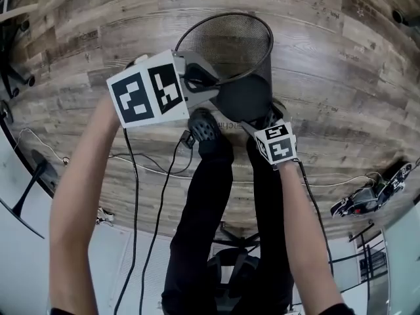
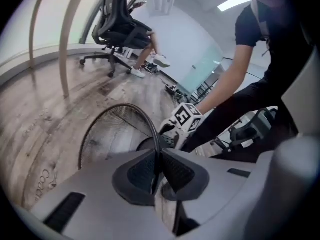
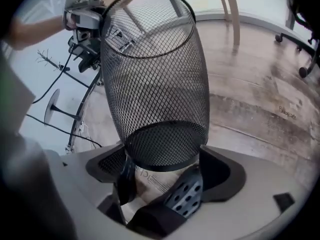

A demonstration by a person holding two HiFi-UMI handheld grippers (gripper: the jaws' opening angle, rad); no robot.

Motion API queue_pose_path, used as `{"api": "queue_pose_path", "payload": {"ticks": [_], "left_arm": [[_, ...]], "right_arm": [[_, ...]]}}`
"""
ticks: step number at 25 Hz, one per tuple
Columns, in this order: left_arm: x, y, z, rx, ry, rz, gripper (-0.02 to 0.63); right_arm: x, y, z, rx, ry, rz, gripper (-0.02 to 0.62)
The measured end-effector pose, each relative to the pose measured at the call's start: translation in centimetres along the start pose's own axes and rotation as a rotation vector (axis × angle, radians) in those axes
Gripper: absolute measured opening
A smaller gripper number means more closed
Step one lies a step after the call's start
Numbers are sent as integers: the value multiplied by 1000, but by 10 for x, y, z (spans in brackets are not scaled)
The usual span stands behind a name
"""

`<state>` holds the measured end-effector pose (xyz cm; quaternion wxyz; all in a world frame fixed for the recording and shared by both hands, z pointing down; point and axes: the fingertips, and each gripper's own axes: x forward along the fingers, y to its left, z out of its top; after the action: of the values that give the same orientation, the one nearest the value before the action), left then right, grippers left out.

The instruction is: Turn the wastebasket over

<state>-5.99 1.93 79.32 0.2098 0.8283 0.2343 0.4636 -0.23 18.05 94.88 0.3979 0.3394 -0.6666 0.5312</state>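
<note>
The wastebasket is a black wire-mesh bin, tilted with its open rim away from me and its solid base near my feet. My left gripper is shut on the rim wire, which runs between its pads in the left gripper view. My right gripper is at the base. In the right gripper view, the wastebasket has its base between the wide-open jaws of the right gripper, and I cannot tell whether it touches them. The left gripper shows there at the far rim.
The wood-plank floor lies all round. Black cables trail by my shoe. A small device lies on the floor at right. An office chair with a seated person stands farther off, beside curved wooden legs.
</note>
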Motion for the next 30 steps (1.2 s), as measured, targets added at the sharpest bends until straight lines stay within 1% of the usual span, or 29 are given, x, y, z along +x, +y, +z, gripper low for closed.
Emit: {"api": "queue_pose_path", "payload": {"ticks": [1,2,4,6,9,11,13,15,17,19,20,21,22,23,26,28,30], "left_arm": [[4,-14,-2,15,5,-24,49],[5,-24,-3,30,8,-29,48],[2,-30,-4,64,17,12,48],[-8,-24,-3,101,33,97,46],[-26,-1,-4,150,82,251,46],[-33,14,-6,173,125,322,46],[-30,24,-8,209,177,369,46],[-18,27,-13,262,242,399,46],[-1,27,-20,317,309,426,46],[14,28,-25,342,355,462,46],[20,29,-27,338,366,482,46],[26,29,-30,327,370,498,46],[33,28,-33,312,371,504,46],[40,26,-36,296,368,501,46],[49,24,-39,263,349,498,49],[47,26,-40,261,351,501,49],[45,28,-38,273,354,512,53]], "right_arm": [[2,1,-6,-16,9,-18,439],[4,3,-8,-25,14,-33,439],[12,8,2,-32,5,-56,439],[23,8,28,-65,-20,-81,437],[39,-4,84,-122,-63,-108,436],[40,-9,119,-117,-98,-106,436],[32,-17,136,-100,-123,-109,436],[14,-23,135,-59,-151,-115,436],[-13,-27,122,-6,-183,-109,436],[-42,-29,106,26,-209,-103,429],[-56,-32,98,29,-220,-114,388],[-69,-35,90,25,-230,-133,240],[-81,-38,82,21,-236,-149,181],[-90,-41,75,22,-239,-159,178],[-109,-47,61,35,-241,-175,125],[-116,-49,58,29,-243,-181,92],[-124,-48,62,22,-254,-182,91]]}}
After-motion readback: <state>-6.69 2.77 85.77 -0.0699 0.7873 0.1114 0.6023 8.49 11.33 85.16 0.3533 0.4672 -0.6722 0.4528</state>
